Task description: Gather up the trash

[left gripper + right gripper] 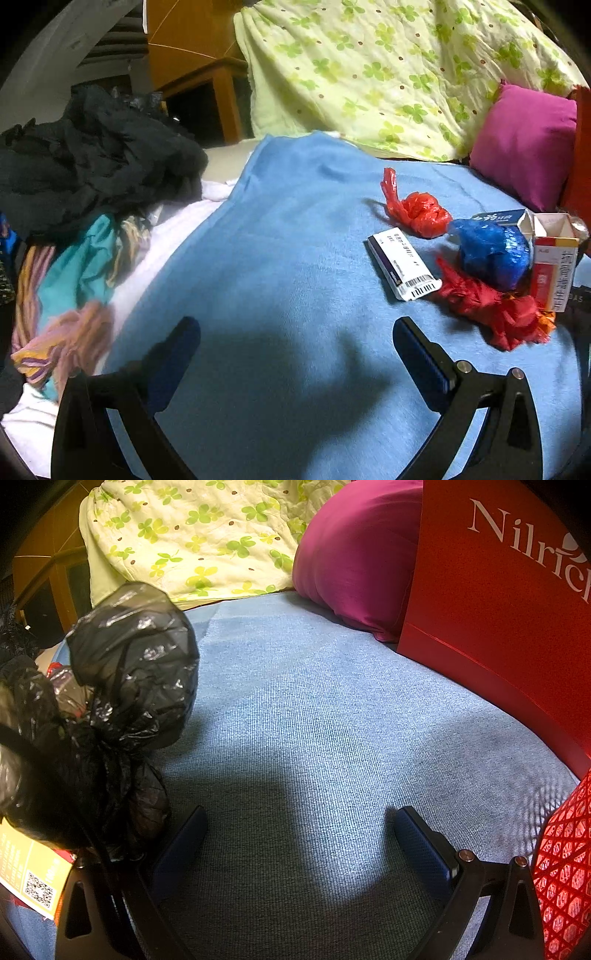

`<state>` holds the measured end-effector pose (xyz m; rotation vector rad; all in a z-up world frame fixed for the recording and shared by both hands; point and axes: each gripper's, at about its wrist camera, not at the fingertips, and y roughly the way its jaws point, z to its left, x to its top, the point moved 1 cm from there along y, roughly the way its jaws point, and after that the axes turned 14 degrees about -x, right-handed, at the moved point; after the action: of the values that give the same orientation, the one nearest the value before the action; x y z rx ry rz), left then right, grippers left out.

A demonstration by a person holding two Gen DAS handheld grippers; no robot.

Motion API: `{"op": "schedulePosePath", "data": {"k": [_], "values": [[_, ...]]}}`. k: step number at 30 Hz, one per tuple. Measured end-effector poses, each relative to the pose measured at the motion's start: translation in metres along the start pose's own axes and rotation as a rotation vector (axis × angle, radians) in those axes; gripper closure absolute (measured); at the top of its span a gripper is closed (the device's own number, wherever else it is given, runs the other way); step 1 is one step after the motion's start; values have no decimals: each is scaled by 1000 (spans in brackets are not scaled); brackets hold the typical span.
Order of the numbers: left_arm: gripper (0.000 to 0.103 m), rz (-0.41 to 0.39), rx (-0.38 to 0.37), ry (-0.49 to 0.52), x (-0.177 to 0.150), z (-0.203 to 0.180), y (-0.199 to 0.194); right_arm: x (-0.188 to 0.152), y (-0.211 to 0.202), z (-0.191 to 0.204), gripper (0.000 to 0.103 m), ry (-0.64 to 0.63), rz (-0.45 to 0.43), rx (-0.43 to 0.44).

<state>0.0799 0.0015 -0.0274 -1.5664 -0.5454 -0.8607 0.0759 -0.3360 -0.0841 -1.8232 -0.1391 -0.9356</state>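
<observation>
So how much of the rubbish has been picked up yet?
Little looks done. Both claws, left and right, are open and hold nothing. Left on the blue blanket: red bag, blue bag, white box, red wrapper. A black bag waits nearby.

Left hand-held gripper point(295, 328) and right hand-held gripper point(299, 816) both gape wide, empty

Orange wooden furniture point(192, 55) behind bed point(295, 258)
</observation>
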Motion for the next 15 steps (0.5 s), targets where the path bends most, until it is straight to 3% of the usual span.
{"op": "schedulePosePath", "data": {"k": [11, 15], "values": [[0, 74, 26, 70, -7, -16, -17, 0, 0, 0, 0, 0, 0, 0], [0, 100, -17, 44, -17, -27, -10, 0, 0, 0, 0, 0, 0, 0]]}}
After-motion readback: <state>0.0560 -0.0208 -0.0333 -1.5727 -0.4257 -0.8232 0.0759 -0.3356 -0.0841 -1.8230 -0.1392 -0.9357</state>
